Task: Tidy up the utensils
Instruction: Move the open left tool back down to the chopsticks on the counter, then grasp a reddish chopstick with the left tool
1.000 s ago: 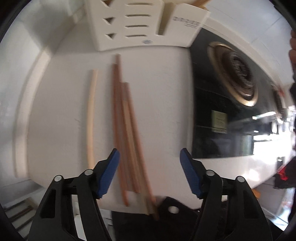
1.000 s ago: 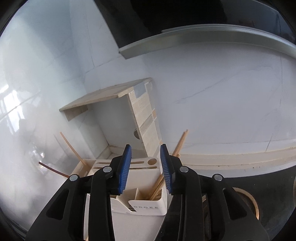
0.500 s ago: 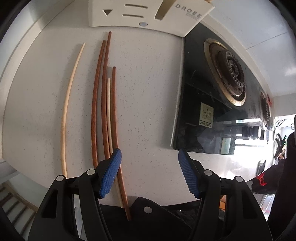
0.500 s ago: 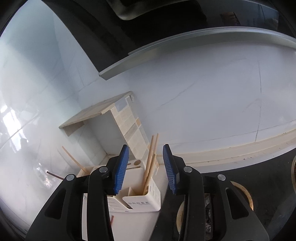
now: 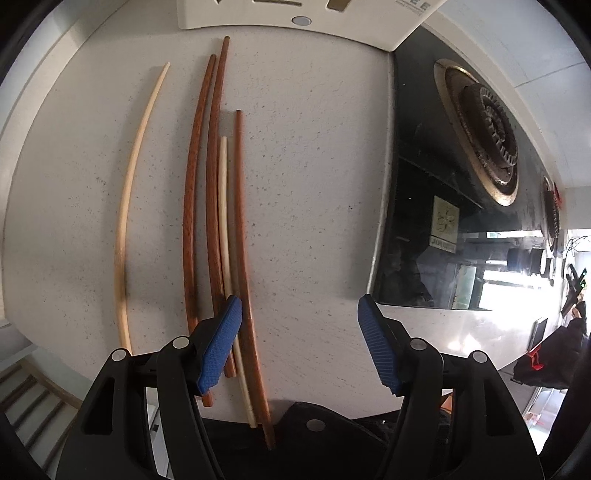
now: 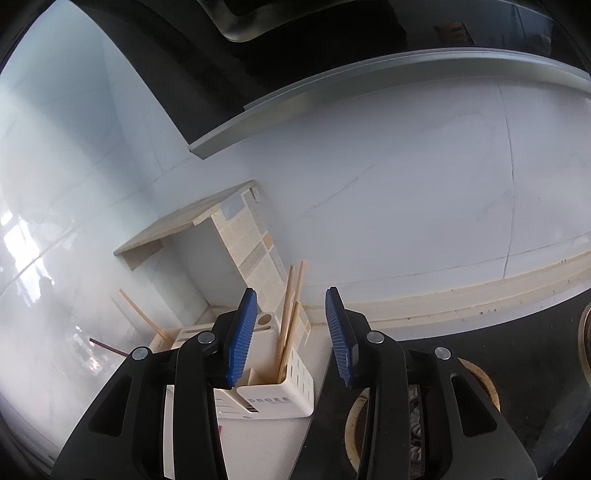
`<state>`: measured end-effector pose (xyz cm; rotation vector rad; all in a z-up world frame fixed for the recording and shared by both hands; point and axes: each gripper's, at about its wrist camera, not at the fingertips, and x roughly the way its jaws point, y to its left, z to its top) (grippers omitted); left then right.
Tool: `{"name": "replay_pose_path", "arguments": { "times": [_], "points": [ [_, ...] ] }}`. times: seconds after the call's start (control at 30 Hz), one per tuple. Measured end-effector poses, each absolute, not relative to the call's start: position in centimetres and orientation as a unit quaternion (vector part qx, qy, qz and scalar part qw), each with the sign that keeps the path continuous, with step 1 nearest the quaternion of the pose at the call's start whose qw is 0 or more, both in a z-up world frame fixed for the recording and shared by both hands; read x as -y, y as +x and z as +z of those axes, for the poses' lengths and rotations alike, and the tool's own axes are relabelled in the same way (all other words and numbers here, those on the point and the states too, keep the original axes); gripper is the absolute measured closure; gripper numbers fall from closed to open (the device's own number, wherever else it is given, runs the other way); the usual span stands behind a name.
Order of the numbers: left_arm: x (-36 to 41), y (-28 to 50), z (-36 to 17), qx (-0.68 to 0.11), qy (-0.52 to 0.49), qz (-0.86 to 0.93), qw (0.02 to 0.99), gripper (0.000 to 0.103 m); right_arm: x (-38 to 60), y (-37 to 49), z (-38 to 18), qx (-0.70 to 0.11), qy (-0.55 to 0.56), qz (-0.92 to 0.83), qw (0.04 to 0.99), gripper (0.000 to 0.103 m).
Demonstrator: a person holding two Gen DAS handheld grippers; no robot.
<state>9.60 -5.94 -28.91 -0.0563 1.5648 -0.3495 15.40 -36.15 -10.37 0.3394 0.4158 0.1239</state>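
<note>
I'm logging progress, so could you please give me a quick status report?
Left gripper open above five chopsticks on the counter. Right gripper open, empty, jaws just widened. Holder has light chopsticks. Nothing blocking.

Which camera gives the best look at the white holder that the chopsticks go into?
The right wrist view. It shows the white holder from the side, with pale chopsticks standing in one compartment. The left wrist view catches only a strip of the holder's slotted top at the frame's upper edge.
</note>
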Motion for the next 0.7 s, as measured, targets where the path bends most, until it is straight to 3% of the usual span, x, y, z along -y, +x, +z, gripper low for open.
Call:
{"name": "replay_pose_path", "arguments": {
  "times": [0.23,0.33,0.53,0.7],
  "points": [
    [7.1,10.1,-29.2,-0.708,0.011,-0.149,0.690,0.033,36.4,15.4,-10.4,-0.203,0.170,0.060,0.962,0.063],
    [7.9,10.2,-29.3,-0.712,0.043,-0.142,0.686,0.035,36.6,15.4,-10.3,-0.203,0.172,0.059,0.962,0.063],
    [8.8,10.7,-28.9,-0.711,0.100,-0.115,0.687,0.076,36.9,15.1,-9.9,-0.204,0.184,0.061,0.960,0.058],
    [9.5,10.7,-28.8,-0.712,0.136,-0.113,0.679,0.086,36.7,14.6,-9.3,-0.195,0.179,0.061,0.962,0.055]
  ]
}}
